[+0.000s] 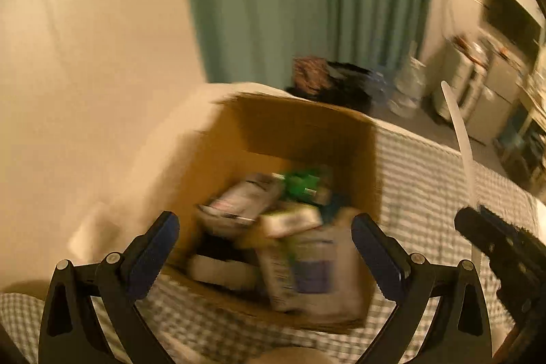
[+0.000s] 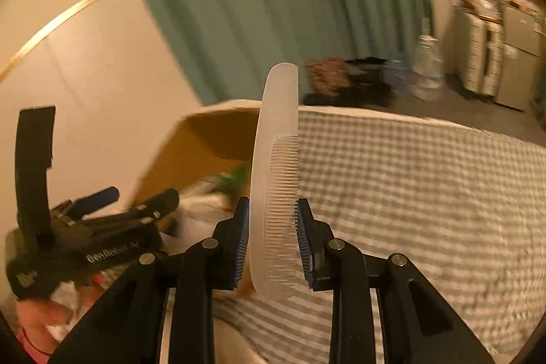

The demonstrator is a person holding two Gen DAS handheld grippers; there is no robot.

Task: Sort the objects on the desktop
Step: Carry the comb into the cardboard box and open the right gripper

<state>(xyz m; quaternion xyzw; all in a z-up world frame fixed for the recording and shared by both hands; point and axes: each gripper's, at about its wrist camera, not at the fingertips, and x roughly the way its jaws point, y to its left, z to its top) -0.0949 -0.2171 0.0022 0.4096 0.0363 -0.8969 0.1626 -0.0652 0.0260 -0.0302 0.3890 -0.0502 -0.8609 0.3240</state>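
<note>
At centre frame the right gripper (image 2: 269, 227) is clamping a translucent white comb (image 2: 273, 193) upright, apparently carrying it toward the cardboard box (image 1: 300, 139) of packets, over which the left gripper (image 1: 266, 251) is hanging wide open.

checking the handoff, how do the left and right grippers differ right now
The right gripper is shut on a white comb that stands upright between its pads; the left gripper is open and holds nothing. The left gripper points into the cardboard box of packets; the right gripper sits beside the box, over the checked cloth. Both are black with blue pads.
</note>
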